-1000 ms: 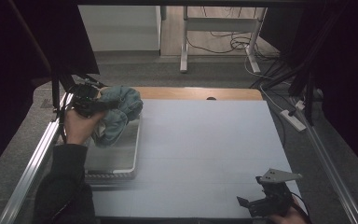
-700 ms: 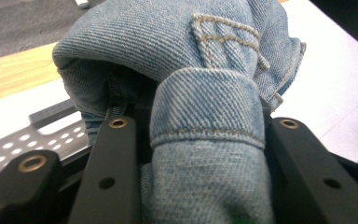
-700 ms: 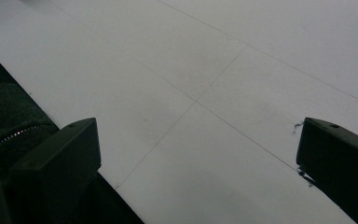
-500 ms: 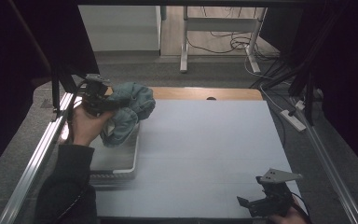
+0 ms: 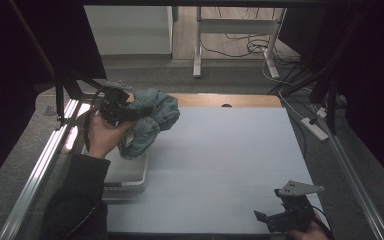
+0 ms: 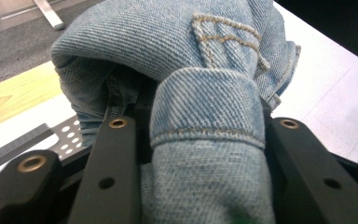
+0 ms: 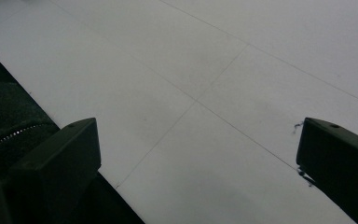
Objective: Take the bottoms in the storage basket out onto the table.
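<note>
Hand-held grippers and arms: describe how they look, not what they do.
Both are black. The left hand-held gripper has broad flat jaws with brass-ringed screw holes and a cable looping off it. The right hand-held gripper carries a grey three-cornered plate on top. The left arm wears a dark sleeve.

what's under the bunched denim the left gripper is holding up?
Under the denim, held by the left gripper, sits a pale tray at the table's left edge. Its near part looks bare; the far part is hidden by cloth and hand.
</note>
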### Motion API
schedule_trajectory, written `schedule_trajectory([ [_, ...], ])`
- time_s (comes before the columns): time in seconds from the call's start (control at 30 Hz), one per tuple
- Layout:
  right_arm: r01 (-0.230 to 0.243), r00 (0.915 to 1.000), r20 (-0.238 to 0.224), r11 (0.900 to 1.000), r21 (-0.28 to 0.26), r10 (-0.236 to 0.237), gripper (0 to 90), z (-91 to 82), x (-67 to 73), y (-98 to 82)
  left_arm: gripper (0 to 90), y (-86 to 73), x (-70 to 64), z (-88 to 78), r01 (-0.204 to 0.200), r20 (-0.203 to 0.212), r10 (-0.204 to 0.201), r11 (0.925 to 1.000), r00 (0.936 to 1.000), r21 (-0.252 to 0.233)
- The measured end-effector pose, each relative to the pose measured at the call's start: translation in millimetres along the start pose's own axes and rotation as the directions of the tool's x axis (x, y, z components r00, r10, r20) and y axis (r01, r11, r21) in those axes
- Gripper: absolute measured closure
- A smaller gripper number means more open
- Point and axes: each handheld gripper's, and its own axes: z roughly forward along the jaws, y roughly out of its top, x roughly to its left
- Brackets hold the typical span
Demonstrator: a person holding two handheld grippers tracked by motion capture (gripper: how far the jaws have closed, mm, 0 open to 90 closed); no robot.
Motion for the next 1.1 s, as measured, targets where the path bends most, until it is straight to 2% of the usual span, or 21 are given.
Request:
schedule_trajectory([
  [0.2,0.001,1.0000,-0.001,1.000,0.000,-0.001,0.2,0.1,-0.2,0.0,60.5,5.0,-10.4,-1.3,-0.019,0.013,0.019,0.9996,0.9997,-0.019],
  [0.3,0.002,1.0000,-0.001,1.000,0.002,-0.002,0.2,0.3,-0.1,0.0,60.5,7.4,-15.0,-2.8,-0.019,0.056,0.021,0.9991,0.9982,-0.037],
  [0.37,0.003,1.0000,-0.001,1.000,0.002,-0.003,0.2,0.3,0.0,0.0,60.5,10.2,-23.1,-0.9,-0.030,0.075,0.033,0.9984,0.9966,-0.048],
  [0.4,0.003,1.0000,0.000,1.000,0.002,-0.003,0.2,0.3,0.0,0.0,60.5,10.2,-23.1,-0.9,-0.030,0.075,0.033,0.9984,0.9966,-0.048],
  [0.43,0.002,1.0000,-0.001,1.000,0.002,-0.002,0.2,0.2,0.0,0.0,60.5,12.2,-29.0,2.3,-0.047,0.080,0.051,0.9979,0.9955,-0.045],
  [0.53,0.001,1.0000,-0.001,1.000,0.002,-0.001,0.2,0.2,0.0,0.0,60.4,14.3,-36.0,8.5,-0.064,0.098,0.067,0.9971,0.9929,-0.042],
  [0.73,0.003,1.0000,-0.001,1.000,0.002,-0.003,0.2,0.0,-0.2,-0.1,60.4,16.9,-45.4,20.1,-0.088,0.123,0.092,0.9955,0.9882,-0.035],
  [1.1,0.003,1.0000,-0.002,1.000,0.000,-0.003,0.2,-0.1,-0.5,-0.3,60.2,19.0,-61.7,48.9,-0.115,0.165,0.115,0.9933,0.9795,-0.012],
])
